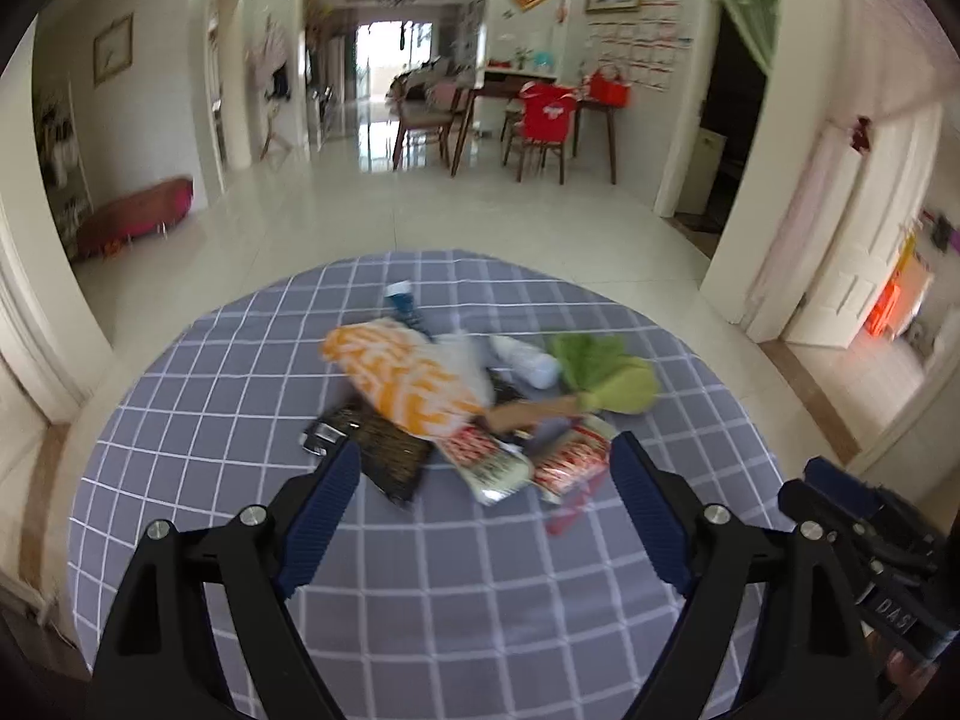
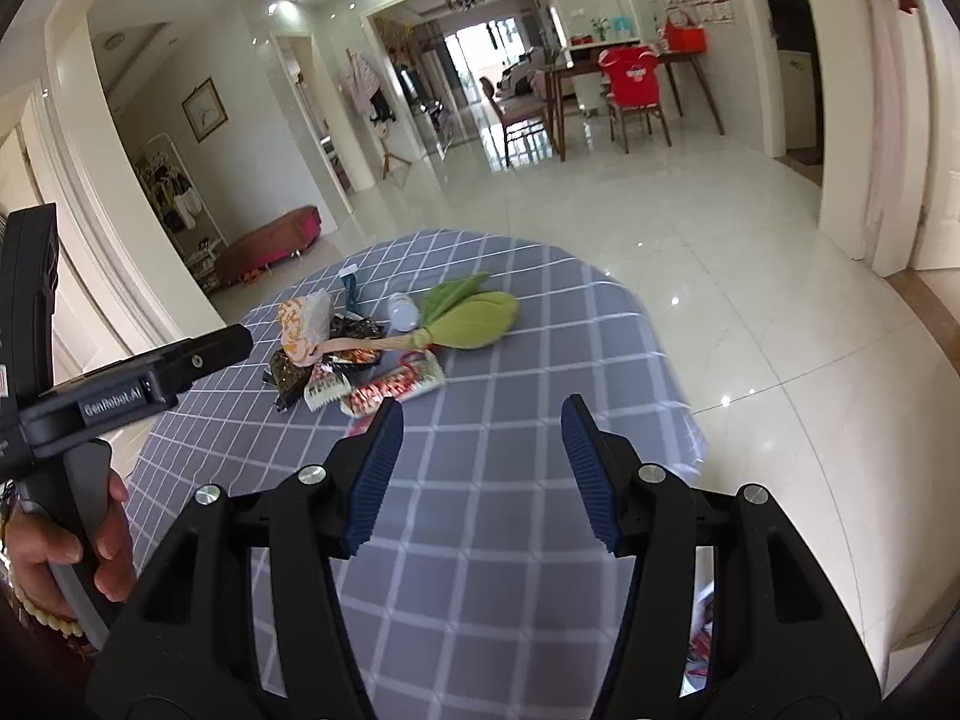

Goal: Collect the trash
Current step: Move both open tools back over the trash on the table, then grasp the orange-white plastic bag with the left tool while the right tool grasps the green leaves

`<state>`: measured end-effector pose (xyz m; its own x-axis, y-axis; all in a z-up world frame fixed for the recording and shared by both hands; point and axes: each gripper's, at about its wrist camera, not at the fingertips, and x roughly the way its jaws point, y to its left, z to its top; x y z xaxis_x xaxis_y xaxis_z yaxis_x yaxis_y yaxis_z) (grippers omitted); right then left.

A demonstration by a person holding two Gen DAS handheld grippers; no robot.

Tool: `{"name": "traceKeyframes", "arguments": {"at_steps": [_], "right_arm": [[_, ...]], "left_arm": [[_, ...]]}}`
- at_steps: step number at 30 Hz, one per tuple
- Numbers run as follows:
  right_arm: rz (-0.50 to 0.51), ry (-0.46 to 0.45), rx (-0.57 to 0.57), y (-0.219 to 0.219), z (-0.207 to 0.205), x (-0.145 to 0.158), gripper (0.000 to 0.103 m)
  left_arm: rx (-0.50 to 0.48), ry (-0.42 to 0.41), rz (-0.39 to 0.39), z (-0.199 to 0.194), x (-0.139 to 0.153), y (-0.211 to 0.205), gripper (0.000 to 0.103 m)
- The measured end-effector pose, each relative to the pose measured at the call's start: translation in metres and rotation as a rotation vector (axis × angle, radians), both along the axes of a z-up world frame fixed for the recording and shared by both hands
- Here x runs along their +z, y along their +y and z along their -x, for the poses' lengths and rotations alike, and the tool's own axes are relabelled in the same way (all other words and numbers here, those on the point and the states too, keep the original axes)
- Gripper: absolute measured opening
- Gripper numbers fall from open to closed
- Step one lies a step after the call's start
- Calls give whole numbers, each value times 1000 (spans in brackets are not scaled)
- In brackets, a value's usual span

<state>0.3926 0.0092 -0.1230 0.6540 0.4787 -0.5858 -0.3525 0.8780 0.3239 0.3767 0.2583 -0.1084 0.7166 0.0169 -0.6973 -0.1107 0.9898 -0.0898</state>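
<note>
A pile of trash lies on a round table with a grey checked cloth [image 1: 420, 588]. It holds an orange-and-white wrapper [image 1: 402, 378], a black packet [image 1: 384, 456], red-and-white wrappers [image 1: 486, 462], a small white bottle [image 1: 528, 360] and a blue tube [image 1: 405, 303]. A small green brush with a wooden handle [image 1: 600, 378] lies across the pile. My left gripper [image 1: 483, 450] is open and empty just in front of the pile. My right gripper [image 2: 483, 414] is open and empty, nearer than the pile [image 2: 360, 354] and to its right.
The table cloth [image 2: 540, 360] ends at a curved edge on the right. Beyond is a glossy tiled floor [image 1: 480, 210], a dining table with chairs [image 1: 540, 120] far back and a low red bench [image 1: 138, 216] at the left wall.
</note>
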Motion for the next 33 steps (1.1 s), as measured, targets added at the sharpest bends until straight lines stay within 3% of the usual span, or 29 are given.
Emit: {"name": "traceKeyframes", "arguments": {"at_steps": [5, 13, 18, 21, 22, 23, 26, 27, 28, 33], "right_arm": [[19, 33, 3, 27, -32, -7, 62], [46, 62, -36, 54, -79, -15, 78], [47, 100, -55, 64, -104, -24, 78], [69, 113, -43, 76, -115, -28, 78], [71, 116, -37, 79, -118, -29, 78], [83, 123, -34, 83, -122, -30, 78], [107, 133, -18, 91, -128, -34, 78], [120, 135, -14, 94, -129, -35, 75], [131, 137, -9, 97, -128, -37, 58], [164, 125, 38, 102, -127, -38, 19]], "left_arm": [[38, 14, 105, -29, -9, 29, 84], [101, 83, 173, -76, -35, 55, 83], [94, 131, 224, -96, -56, 56, 83], [61, 123, 204, -101, -61, 49, 83], [51, 125, 203, -102, -63, 48, 79], [43, 132, 207, -103, -66, 48, 66], [39, 127, 230, -102, -68, 52, 54], [42, 120, 229, -101, -66, 53, 51], [43, 112, 230, -100, -63, 53, 50], [58, 37, 188, -86, -40, 52, 47]]}}
